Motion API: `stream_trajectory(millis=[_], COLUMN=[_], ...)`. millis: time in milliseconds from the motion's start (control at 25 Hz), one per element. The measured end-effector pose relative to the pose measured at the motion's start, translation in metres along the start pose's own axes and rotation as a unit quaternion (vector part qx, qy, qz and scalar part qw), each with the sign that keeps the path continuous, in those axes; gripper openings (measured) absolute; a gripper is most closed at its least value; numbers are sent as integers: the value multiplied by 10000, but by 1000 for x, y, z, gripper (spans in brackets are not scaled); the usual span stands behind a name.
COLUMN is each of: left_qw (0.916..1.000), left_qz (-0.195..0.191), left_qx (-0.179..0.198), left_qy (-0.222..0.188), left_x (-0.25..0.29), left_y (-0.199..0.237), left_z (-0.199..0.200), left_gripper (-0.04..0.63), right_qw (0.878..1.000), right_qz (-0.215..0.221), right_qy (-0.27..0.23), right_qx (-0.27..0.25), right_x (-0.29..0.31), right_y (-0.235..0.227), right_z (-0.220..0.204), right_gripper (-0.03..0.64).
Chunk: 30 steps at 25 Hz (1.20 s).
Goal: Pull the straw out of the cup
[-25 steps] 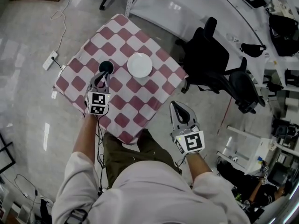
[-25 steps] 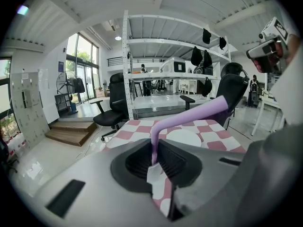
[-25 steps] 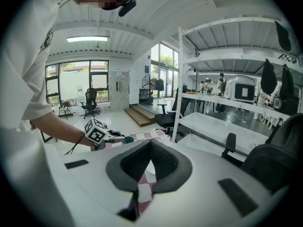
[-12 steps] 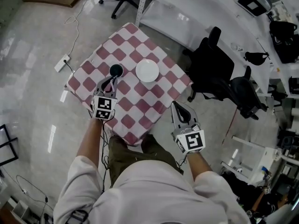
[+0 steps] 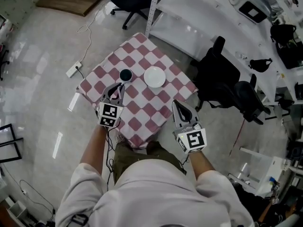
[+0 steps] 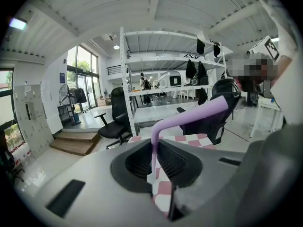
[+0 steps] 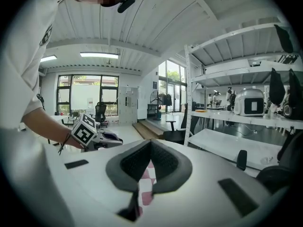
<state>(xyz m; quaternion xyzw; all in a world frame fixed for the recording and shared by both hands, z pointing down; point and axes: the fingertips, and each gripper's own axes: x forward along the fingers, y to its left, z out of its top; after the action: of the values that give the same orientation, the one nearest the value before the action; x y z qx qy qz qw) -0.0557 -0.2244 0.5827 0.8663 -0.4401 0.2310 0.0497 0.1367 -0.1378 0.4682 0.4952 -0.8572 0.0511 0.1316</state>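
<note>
Straw [image 6: 189,115], purple and bent, is pinched in the left hand-held gripper [image 6: 153,150] above the checkered table [image 5: 142,105], near the dark cup [image 5: 125,74] and plate [image 5: 155,77], while the right hand-held gripper [image 7: 150,144] is closed on nothing.

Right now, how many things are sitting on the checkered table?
2: a dark cup and, just right of it, a white plate. The left gripper might hide something.

I see a bent lilac plastic straw [image 6: 189,116]. The square table cloth [image 5: 144,105] has dark red and white checks. The small round cup [image 5: 125,74] is dark, nearly black; the round plate [image 5: 155,77] is plain white. My left gripper [image 5: 117,88] and right gripper [image 5: 177,105] are white with dark grey pads, and their cubes carry black-and-white square markers.
</note>
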Motion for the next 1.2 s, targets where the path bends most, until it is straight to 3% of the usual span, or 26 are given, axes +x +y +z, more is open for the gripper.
stream_trajectory(millis=[560, 1200], left_qw=[9994, 9981], left_qz=[28, 121], left_qx=[-8, 111], left_qy=[-337, -599], left_x=[-84, -155], left_y=[-16, -33], left_z=[58, 97], left_gripper=[37, 37], right_qw=[9989, 9970], right_qz=[271, 451], right_qy=[-374, -599], right_qx=[-121, -194], right_x=[-13, -27], right_y=[26, 50], right_z=[30, 41], right_gripper=[3, 3])
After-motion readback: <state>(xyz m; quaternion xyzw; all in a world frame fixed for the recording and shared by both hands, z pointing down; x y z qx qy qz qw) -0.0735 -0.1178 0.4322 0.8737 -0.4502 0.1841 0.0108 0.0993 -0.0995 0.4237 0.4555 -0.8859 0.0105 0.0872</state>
